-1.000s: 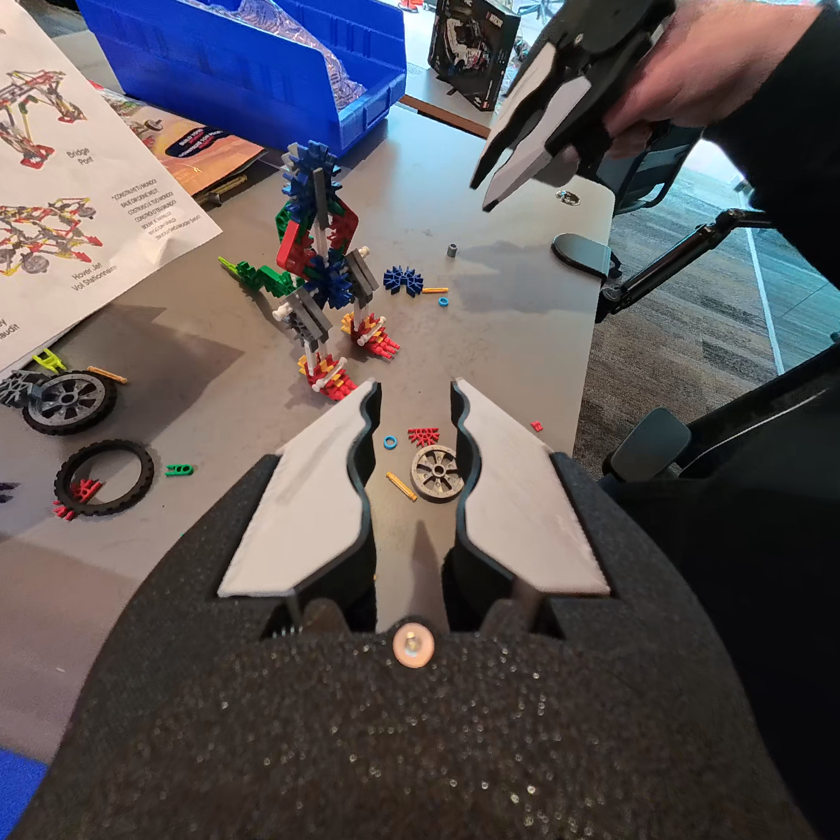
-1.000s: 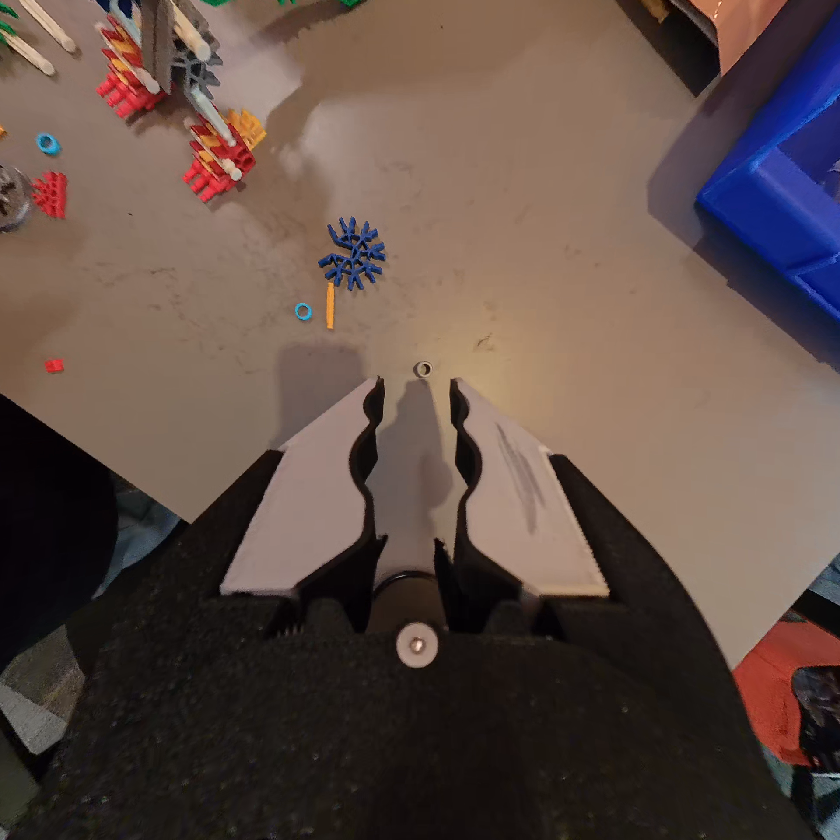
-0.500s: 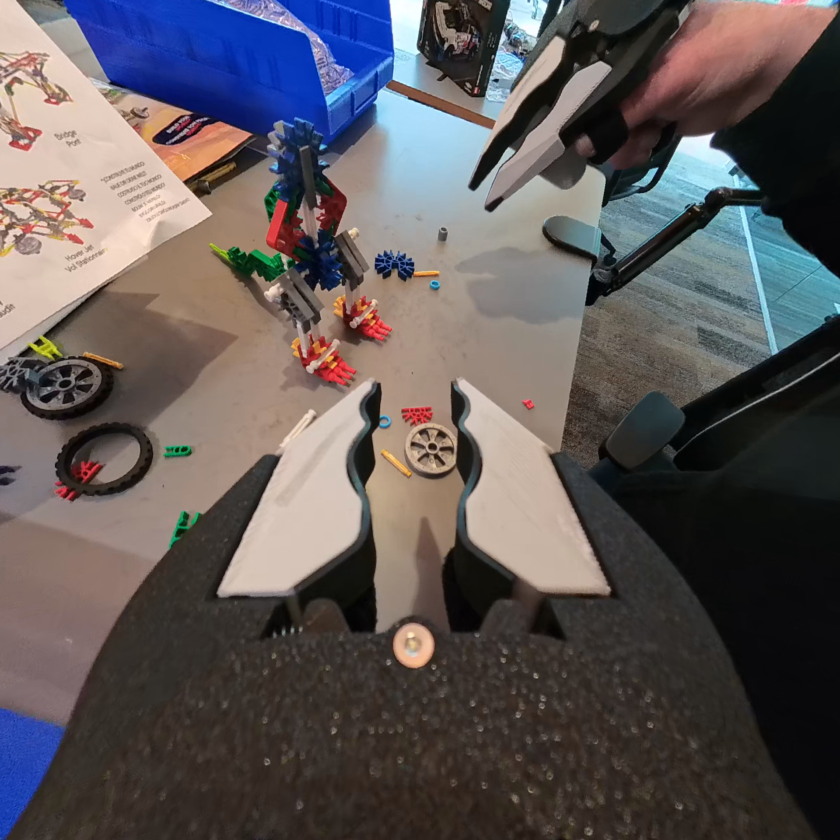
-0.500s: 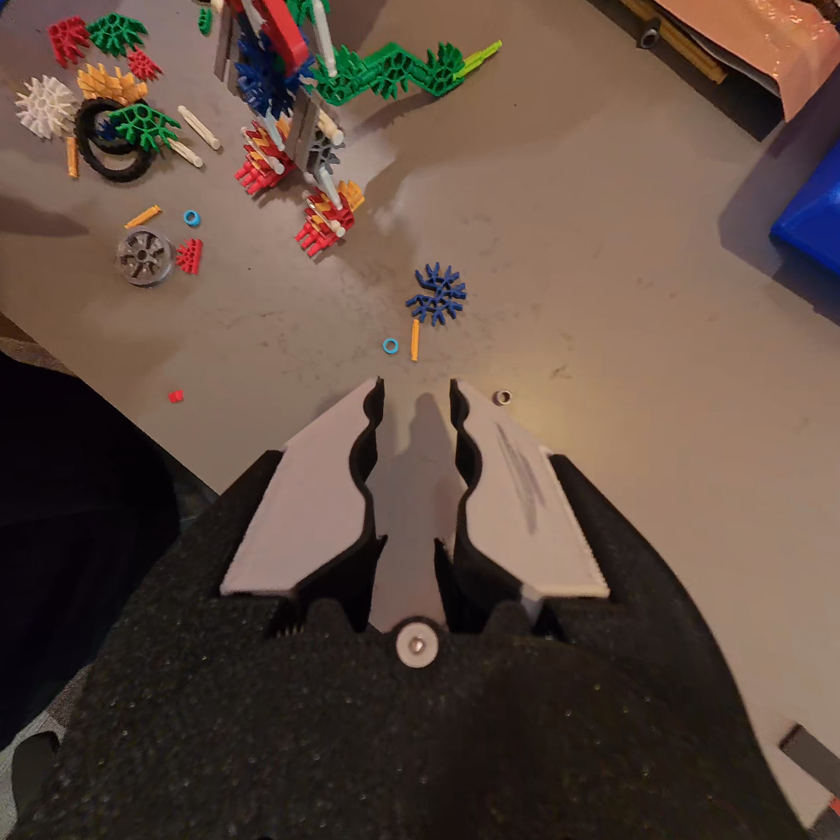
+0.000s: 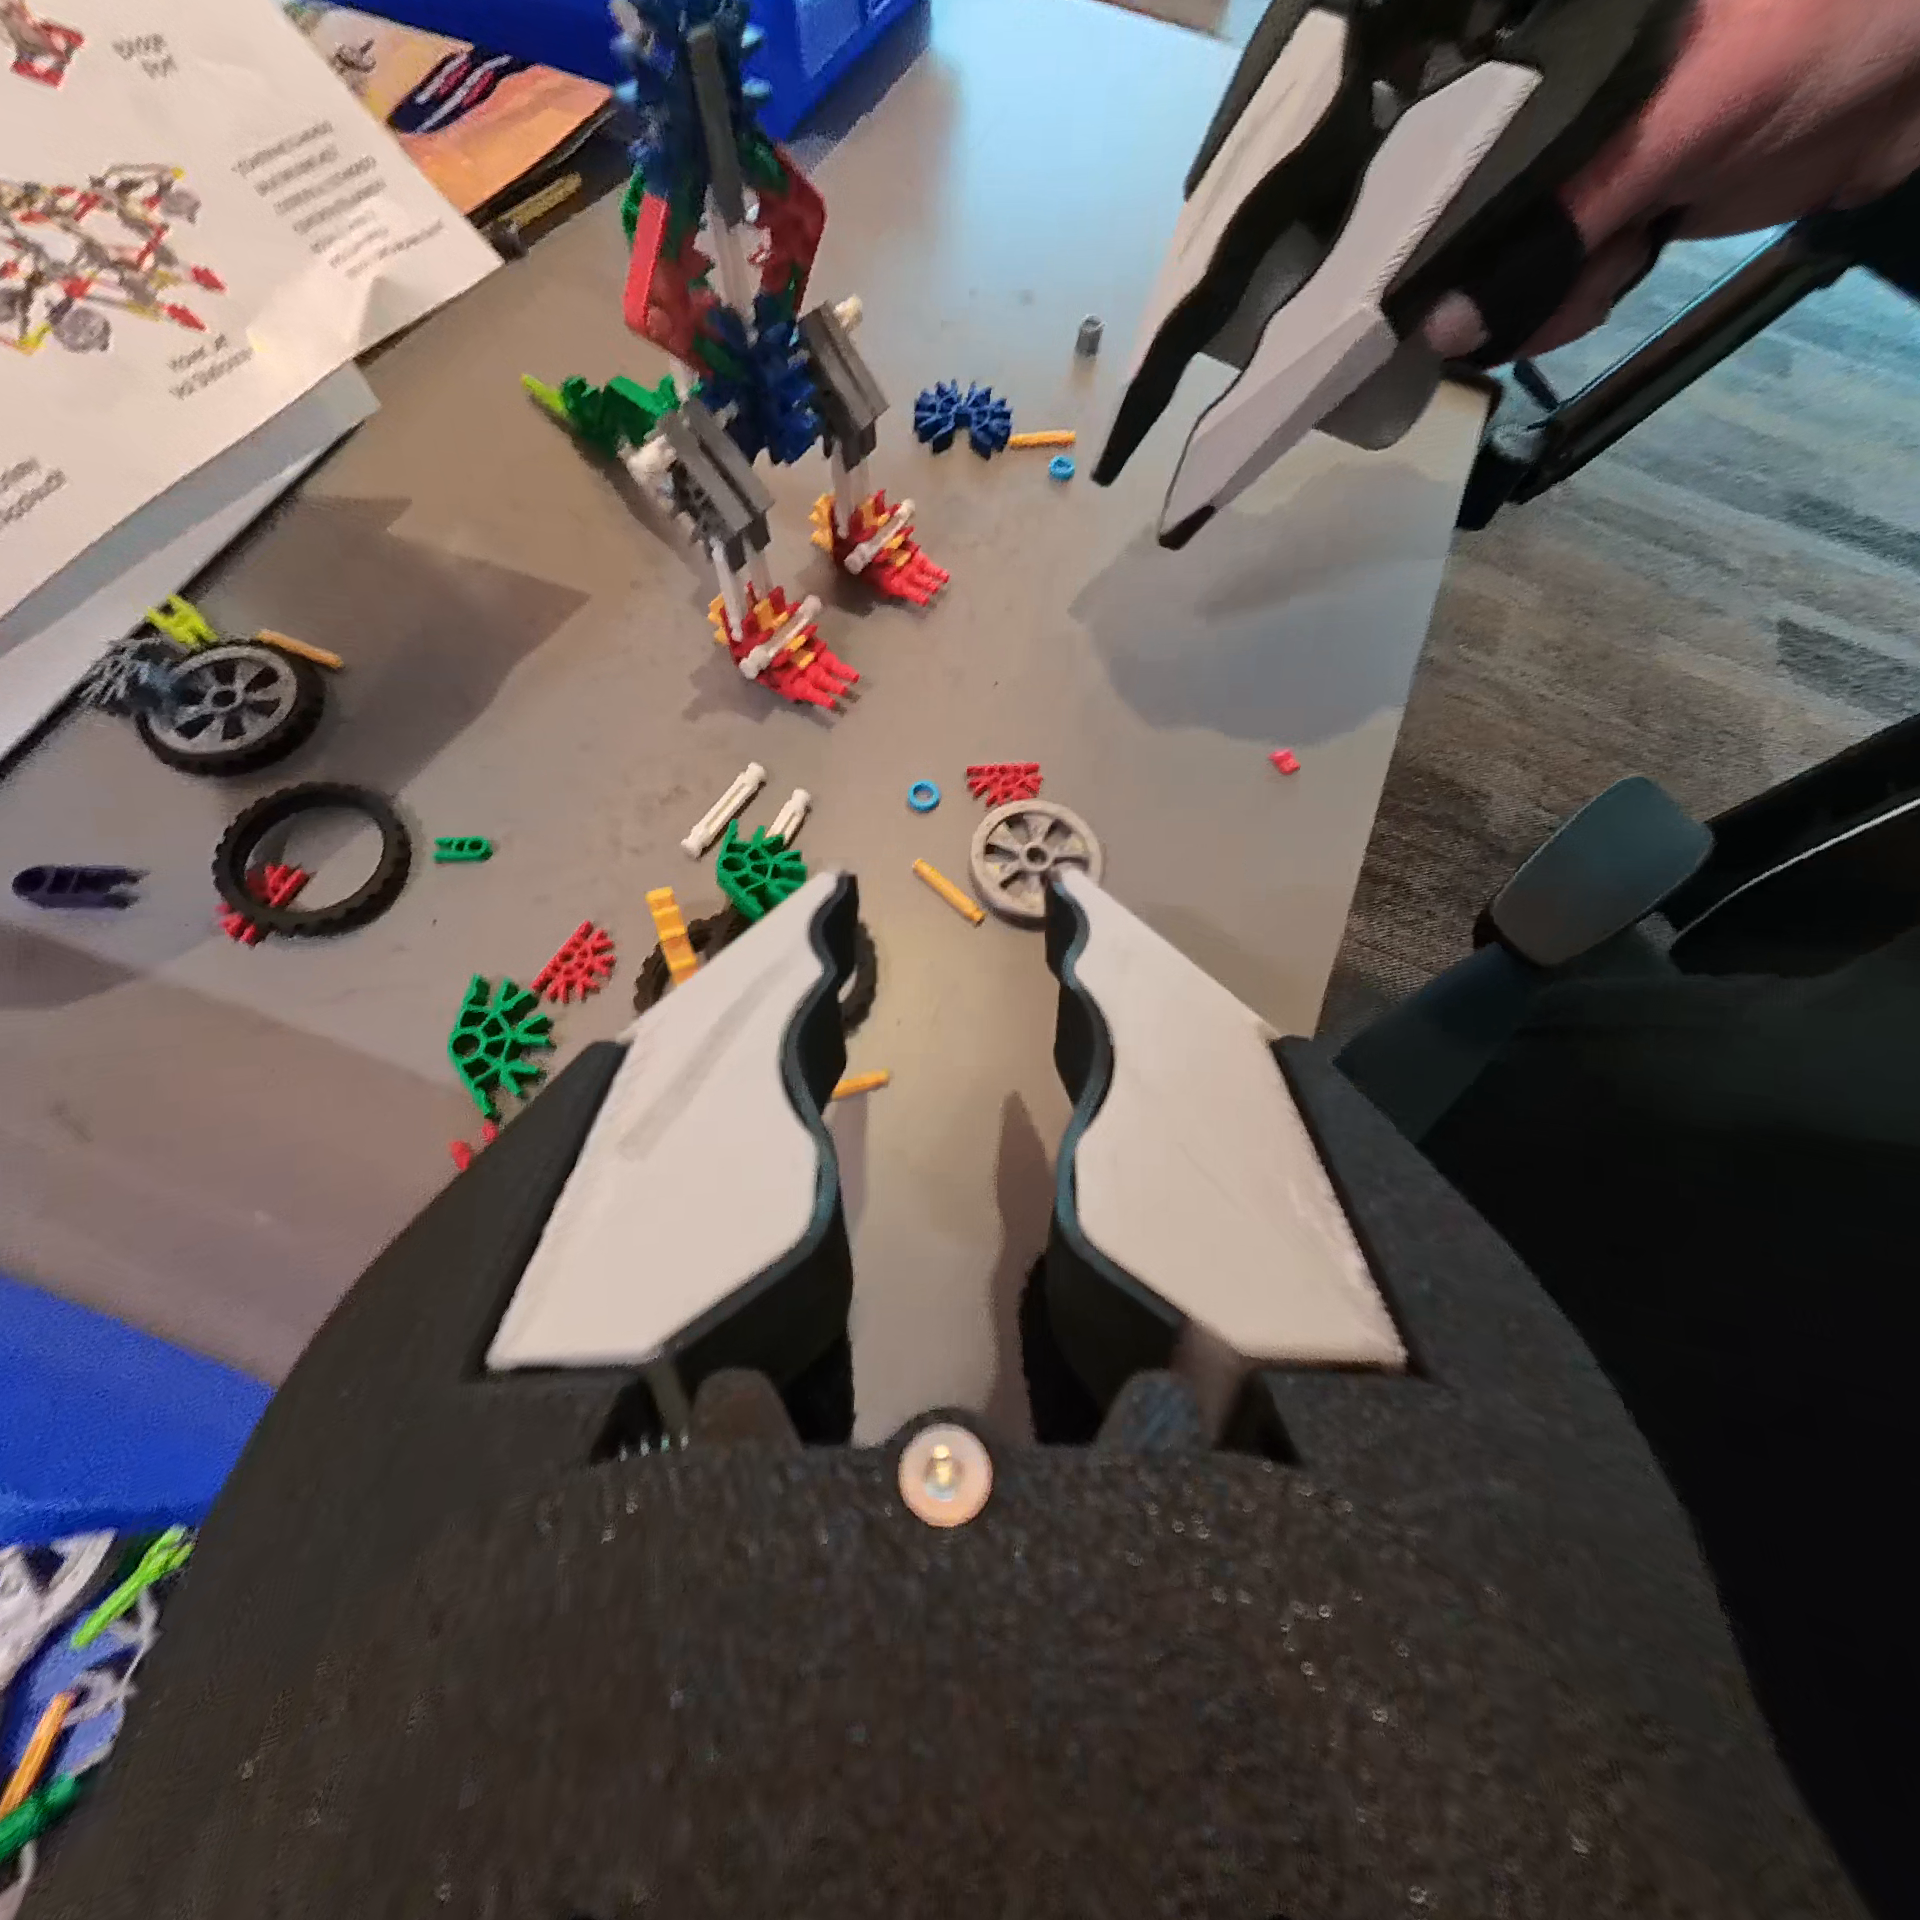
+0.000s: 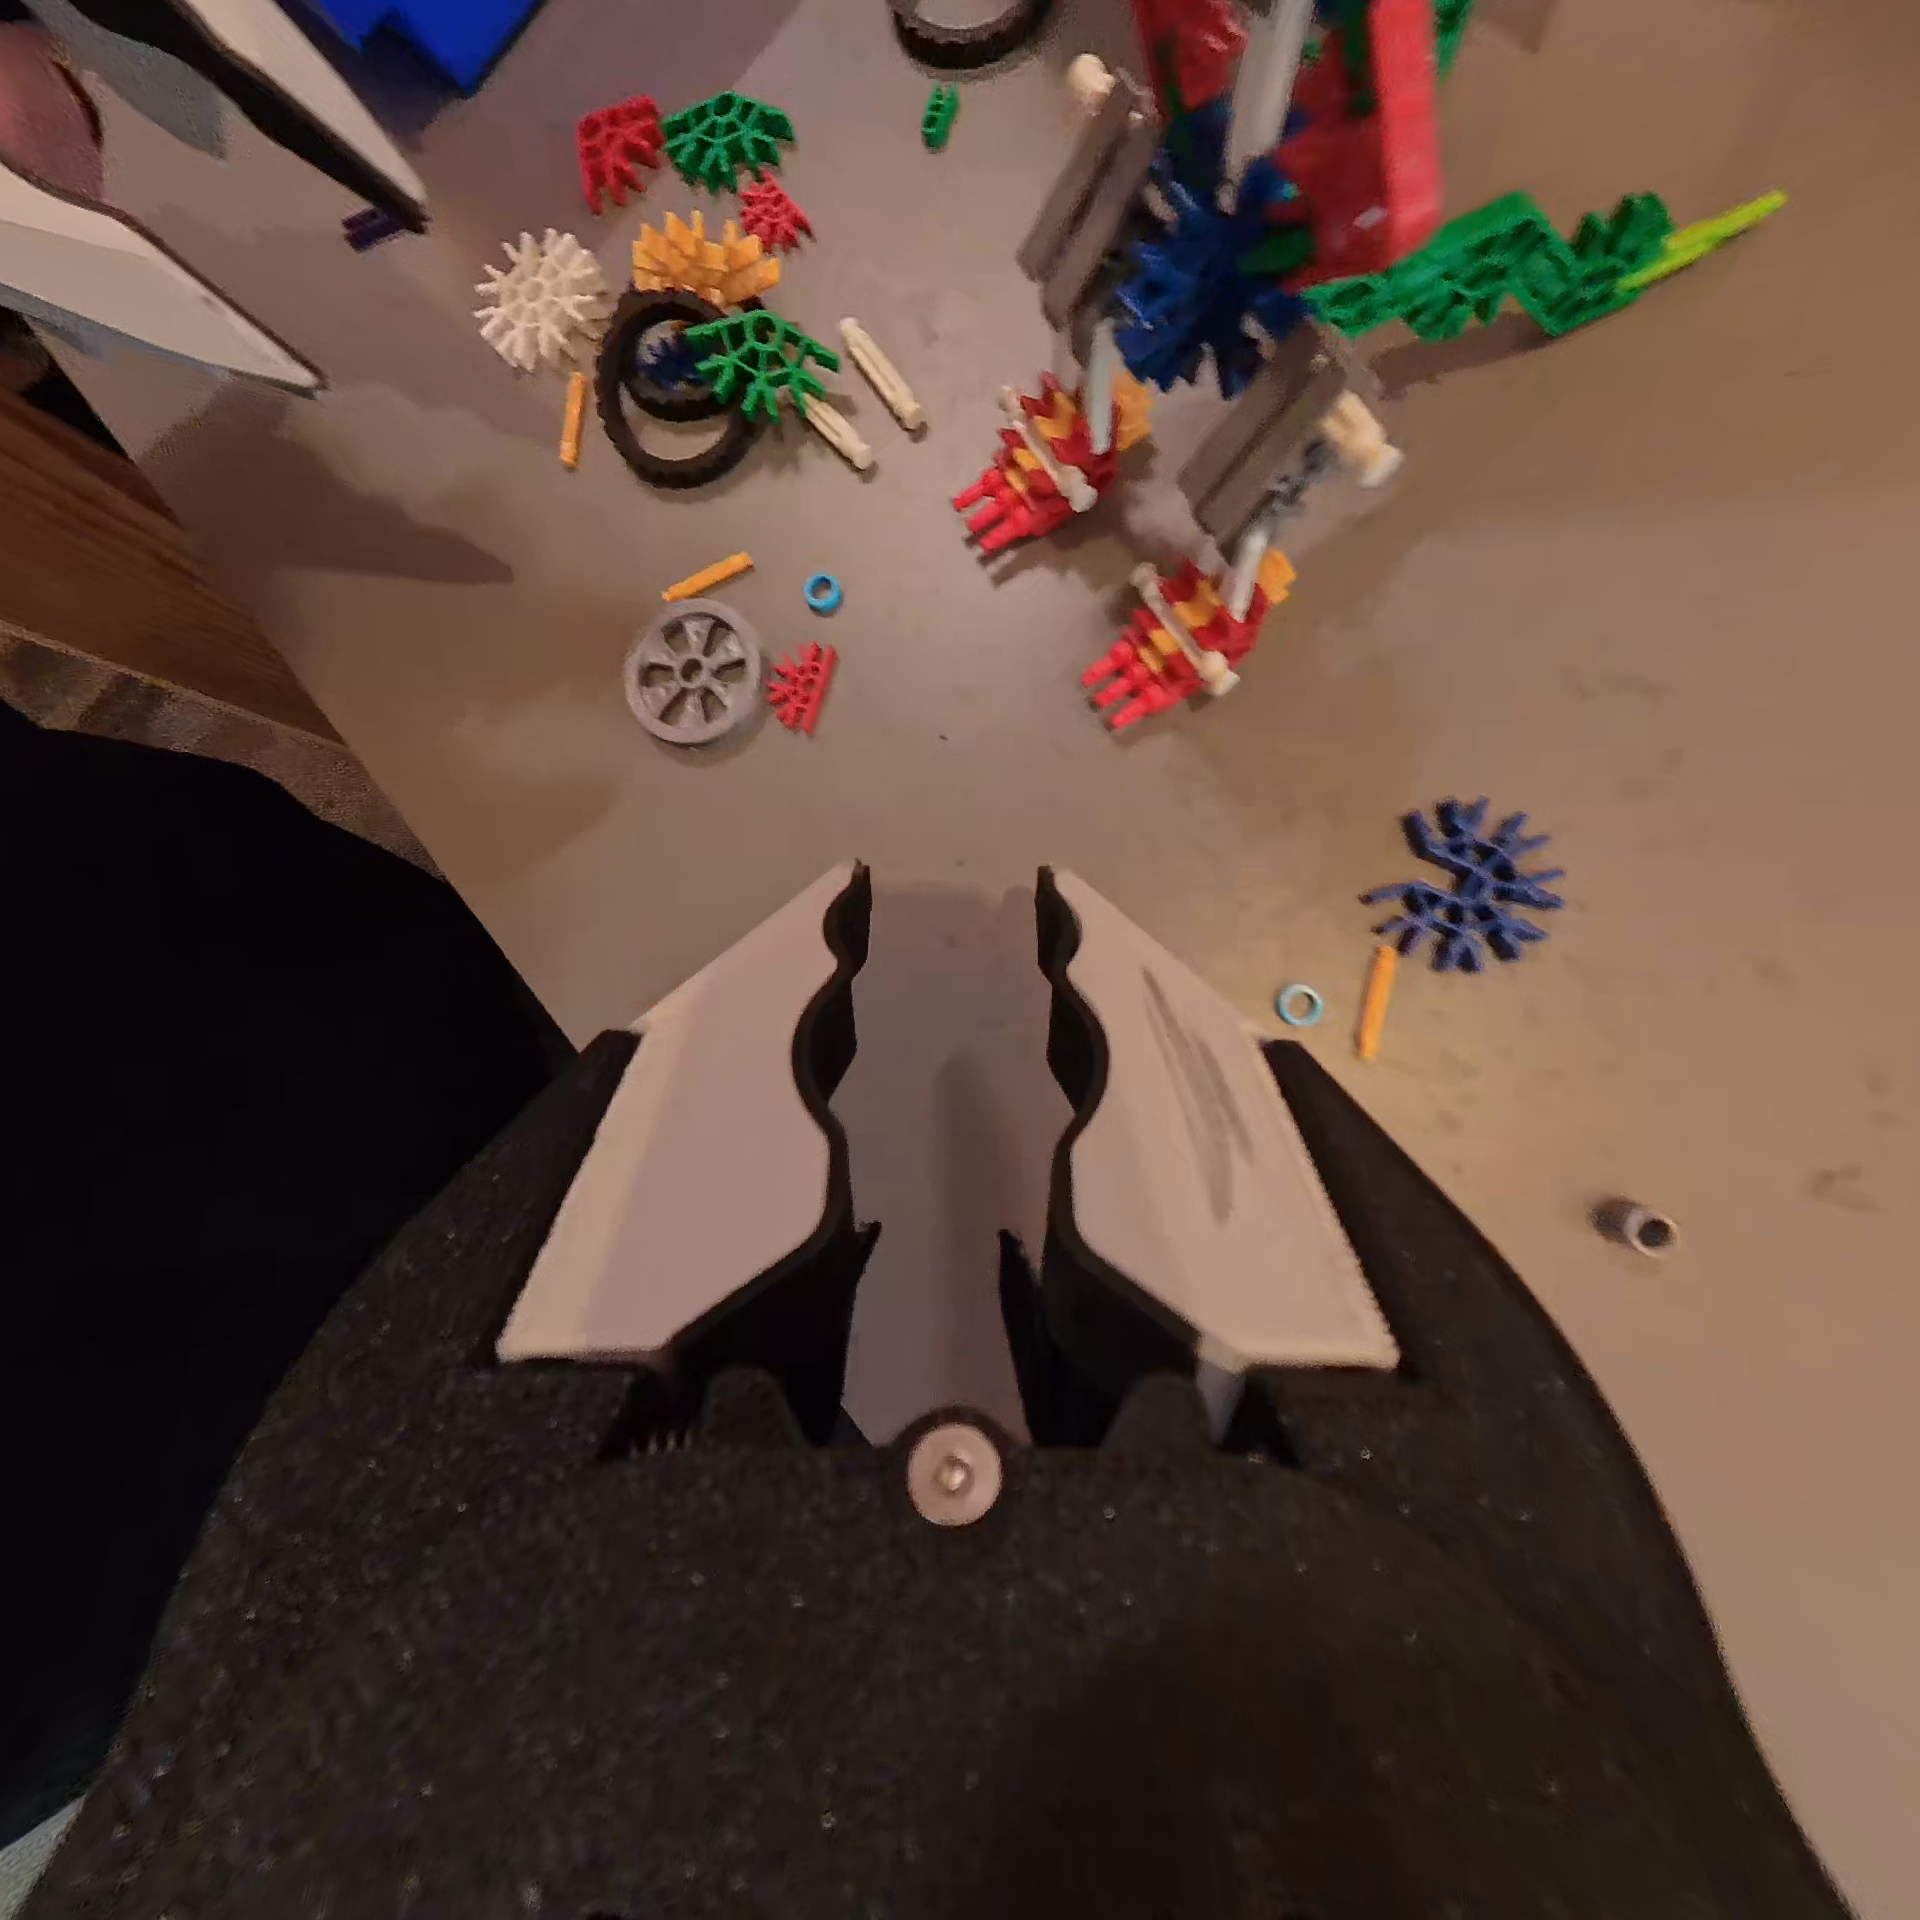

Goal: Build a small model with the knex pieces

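The left gripper (image 5: 948, 894) hangs over the grey table (image 5: 1195, 665) with its two fingers spread apart and nothing between them. One fingertip sits right by a small grey wheel (image 5: 1035, 859); it may be touching the rim, but that is hard to see. A short orange stick (image 5: 948, 891) and a green snowflake piece (image 5: 761, 864) lie just ahead.

The right gripper (image 6: 954, 883) is also spread apart and holds nothing (a hand (image 5: 1745, 135) grips it in the left wrist view). Bare table lies under its tips. A blue snowflake piece (image 6: 1465, 885), a light blue ring (image 6: 1299, 1006) and another orange stick (image 6: 1377, 1000) lie near its side.

A tall toy figure (image 5: 748, 343) made of colourful pieces stands upright on red feet. A black tyre (image 5: 310, 858) lies well apart from it.
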`<action>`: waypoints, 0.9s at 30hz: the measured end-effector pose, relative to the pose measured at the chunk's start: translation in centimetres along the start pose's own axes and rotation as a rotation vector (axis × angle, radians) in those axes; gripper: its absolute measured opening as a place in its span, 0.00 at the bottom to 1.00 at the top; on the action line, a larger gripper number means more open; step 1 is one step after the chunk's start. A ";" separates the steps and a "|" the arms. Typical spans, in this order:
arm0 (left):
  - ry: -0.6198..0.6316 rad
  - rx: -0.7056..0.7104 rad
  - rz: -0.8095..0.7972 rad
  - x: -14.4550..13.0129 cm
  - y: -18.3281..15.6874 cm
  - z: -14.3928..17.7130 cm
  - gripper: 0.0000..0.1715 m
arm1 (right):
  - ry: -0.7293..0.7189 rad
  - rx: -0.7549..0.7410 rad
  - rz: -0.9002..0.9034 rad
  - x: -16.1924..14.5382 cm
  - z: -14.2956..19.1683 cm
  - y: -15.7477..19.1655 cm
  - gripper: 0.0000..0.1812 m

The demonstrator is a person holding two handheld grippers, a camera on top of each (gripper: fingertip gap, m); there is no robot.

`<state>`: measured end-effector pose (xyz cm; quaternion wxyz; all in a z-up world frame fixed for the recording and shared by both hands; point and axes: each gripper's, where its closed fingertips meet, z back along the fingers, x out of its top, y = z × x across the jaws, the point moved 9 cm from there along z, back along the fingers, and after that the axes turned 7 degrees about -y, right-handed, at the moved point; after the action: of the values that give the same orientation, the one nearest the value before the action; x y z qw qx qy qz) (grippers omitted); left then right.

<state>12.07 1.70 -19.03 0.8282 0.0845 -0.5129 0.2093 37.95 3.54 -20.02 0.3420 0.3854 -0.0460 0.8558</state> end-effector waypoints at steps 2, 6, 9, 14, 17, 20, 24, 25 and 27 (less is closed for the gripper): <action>0.018 0.048 0.004 -0.3 0.2 0.0 0.21 | -0.016 0.031 0.010 0.5 -1.0 1.0 0.18; 0.060 0.124 -0.014 -0.7 0.7 -0.9 0.22 | -0.079 0.071 0.044 2.0 -3.3 2.8 0.17; 0.096 0.167 -0.002 -1.2 1.5 -2.1 0.24 | -0.119 0.051 0.081 3.4 -5.6 3.3 0.17; 0.120 0.165 0.010 -2.2 1.8 -3.2 0.23 | -0.114 0.013 0.192 5.0 -9.2 3.6 0.15; 0.152 0.167 0.023 -3.0 1.8 -3.7 0.23 | -0.086 -0.007 0.257 5.1 -10.9 3.6 0.14; 0.170 0.178 0.026 -3.4 1.8 -3.9 0.23 | -0.056 -0.007 0.293 5.0 -12.0 3.5 0.12; 0.176 0.205 0.025 -3.6 2.1 -3.8 0.23 | -0.063 0.018 0.275 5.1 -12.4 3.1 0.09; 0.178 0.214 0.027 -3.6 2.2 -3.7 0.23 | -0.063 0.022 0.278 5.1 -12.4 3.1 0.08; 0.174 0.214 0.035 -3.7 2.3 -3.7 0.23 | -0.061 0.033 0.278 5.0 -12.3 3.0 0.03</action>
<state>12.61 4.16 -24.13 0.8522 0.1449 -0.4152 0.2835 26.06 8.23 -24.60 0.2124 0.4069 -0.0954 0.8833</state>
